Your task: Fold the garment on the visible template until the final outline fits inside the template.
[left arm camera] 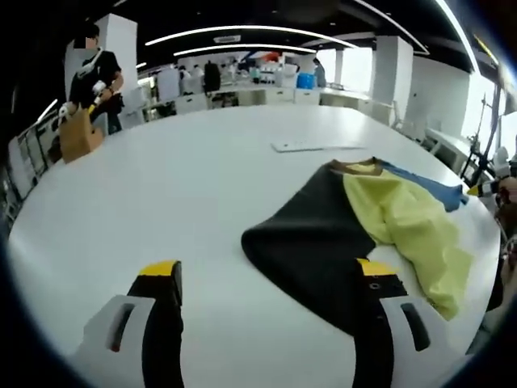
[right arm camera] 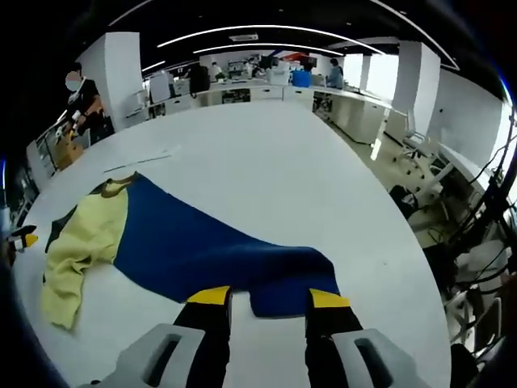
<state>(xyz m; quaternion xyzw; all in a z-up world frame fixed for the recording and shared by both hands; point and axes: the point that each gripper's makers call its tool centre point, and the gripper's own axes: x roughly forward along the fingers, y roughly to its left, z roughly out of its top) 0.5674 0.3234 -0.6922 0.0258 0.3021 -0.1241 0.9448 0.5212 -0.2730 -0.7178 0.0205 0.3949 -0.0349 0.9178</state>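
Observation:
A garment lies spread on the white table [left arm camera: 186, 186], with a black panel [left arm camera: 315, 234], a crumpled yellow part [left arm camera: 404, 218] and a blue part [left arm camera: 428, 187]. My left gripper [left arm camera: 266, 271] is wide open just short of the black panel's rounded edge, and its right jaw overlaps that cloth. In the right gripper view the blue part [right arm camera: 210, 242] stretches toward me beside the yellow part [right arm camera: 81, 242]. My right gripper [right arm camera: 270, 297] is open, with the blue hem lying between its yellow tips. The left gripper's yellow tip [right arm camera: 23, 239] peeks in at the far left.
A thin white flat sheet [left arm camera: 315, 146] lies on the table beyond the garment, seen also as the sheet [right arm camera: 141, 162]. A person [left arm camera: 97, 81] stands at the far left by a cardboard box [left arm camera: 79, 133]. Chairs and cables [right arm camera: 452, 226] crowd the table's right side.

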